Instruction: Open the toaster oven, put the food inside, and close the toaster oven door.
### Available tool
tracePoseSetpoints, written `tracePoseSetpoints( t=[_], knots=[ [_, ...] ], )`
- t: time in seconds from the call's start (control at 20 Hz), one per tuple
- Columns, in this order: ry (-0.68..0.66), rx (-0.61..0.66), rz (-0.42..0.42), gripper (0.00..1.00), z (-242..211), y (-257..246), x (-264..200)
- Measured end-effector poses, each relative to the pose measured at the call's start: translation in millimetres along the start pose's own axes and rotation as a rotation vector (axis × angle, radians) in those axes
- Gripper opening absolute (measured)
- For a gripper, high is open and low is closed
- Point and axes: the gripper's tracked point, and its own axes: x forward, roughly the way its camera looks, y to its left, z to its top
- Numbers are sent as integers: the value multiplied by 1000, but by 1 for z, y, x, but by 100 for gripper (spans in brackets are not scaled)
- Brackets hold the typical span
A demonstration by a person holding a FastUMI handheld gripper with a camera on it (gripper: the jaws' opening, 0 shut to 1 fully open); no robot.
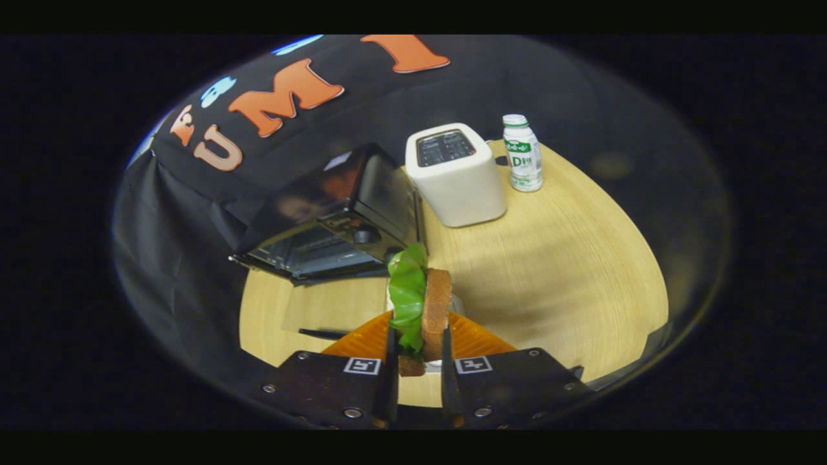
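Observation:
My gripper (417, 336) is shut on a sandwich (423, 303), a brown bread slice with green lettuce, held on edge between the two orange fingers (362, 339) above the wooden table (555, 271). The black toaster oven (336, 216) stands ahead and to the left of the sandwich. Its glass door (303, 258) hangs open, folded down toward me, and the dark inside shows behind it.
A white pop-up toaster (457, 173) stands just right of the oven, with a small white bottle with a green label (522, 154) beyond it. Bare tabletop stretches to the right. Black cloth walls close in the booth behind and on the left.

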Motion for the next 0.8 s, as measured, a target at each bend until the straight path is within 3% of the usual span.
tracePoseSetpoints(
  t=[0.4, 0.65, 0.8],
  knots=[
    [-11, -24, 123, 27, -1, 79, 31],
    [-19, 35, 196, 27, -2, 124, 63],
    [-56, 65, 193, 27, 3, 140, 88]
  ],
)
